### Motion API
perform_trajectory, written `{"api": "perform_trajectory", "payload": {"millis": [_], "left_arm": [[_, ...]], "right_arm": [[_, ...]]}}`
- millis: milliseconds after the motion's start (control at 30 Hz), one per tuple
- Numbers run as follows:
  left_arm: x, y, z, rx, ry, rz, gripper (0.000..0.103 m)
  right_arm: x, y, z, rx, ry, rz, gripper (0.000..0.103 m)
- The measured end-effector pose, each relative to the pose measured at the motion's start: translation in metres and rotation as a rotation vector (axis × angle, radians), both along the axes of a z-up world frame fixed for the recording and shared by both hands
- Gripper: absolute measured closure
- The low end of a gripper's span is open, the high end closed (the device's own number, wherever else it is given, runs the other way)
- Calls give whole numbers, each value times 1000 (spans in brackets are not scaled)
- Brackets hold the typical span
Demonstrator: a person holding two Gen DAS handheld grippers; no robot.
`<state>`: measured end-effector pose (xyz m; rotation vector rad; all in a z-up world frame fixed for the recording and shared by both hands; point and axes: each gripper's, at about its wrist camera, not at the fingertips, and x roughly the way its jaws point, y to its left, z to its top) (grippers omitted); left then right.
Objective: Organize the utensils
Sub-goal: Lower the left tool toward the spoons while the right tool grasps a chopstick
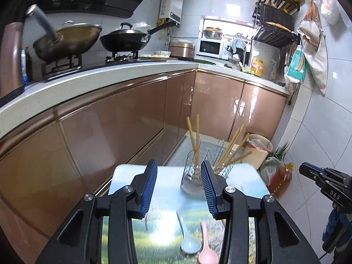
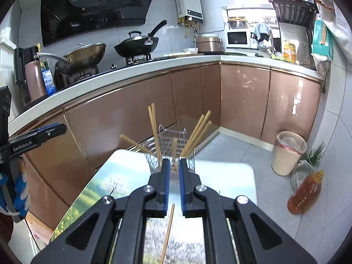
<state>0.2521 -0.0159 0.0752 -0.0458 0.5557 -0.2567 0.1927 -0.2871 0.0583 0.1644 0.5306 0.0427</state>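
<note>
Right wrist view showed my right gripper (image 2: 173,171) nearly closed, grasping nothing, above a loose chopstick (image 2: 168,231) on the table (image 2: 231,176). My left gripper (image 1: 179,176) hung open over two spoons (image 1: 189,242). Reaching forward, I judged, risked toppling the glass holder (image 1: 191,176).

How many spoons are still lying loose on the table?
2: a blue spoon and a pink spoon, side by side on the table under the left gripper; more may be hidden.

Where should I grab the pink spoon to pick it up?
Grab the pink spoon by its thin handle, coming from above with the left hand-held gripper, fingers either side of it. It lies flat on the table, and the blue spoon's bowl crowds its own.
</note>
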Motion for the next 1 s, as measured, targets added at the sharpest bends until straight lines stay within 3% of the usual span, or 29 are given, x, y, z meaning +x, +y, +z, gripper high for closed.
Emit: {"api": "perform_trajectory", "payload": {"millis": [433,733,1000], "left_arm": [[-30,37,-29,-34,78,30,61],[-7,34,-81,-54,192,28,59],[26,27,-138,-65,300,21,59]], "right_arm": [[-25,18,-30,21,99,25,95],[1,20,-77,35,229,54,95],[53,29,-142,52,427,110,95]]}}
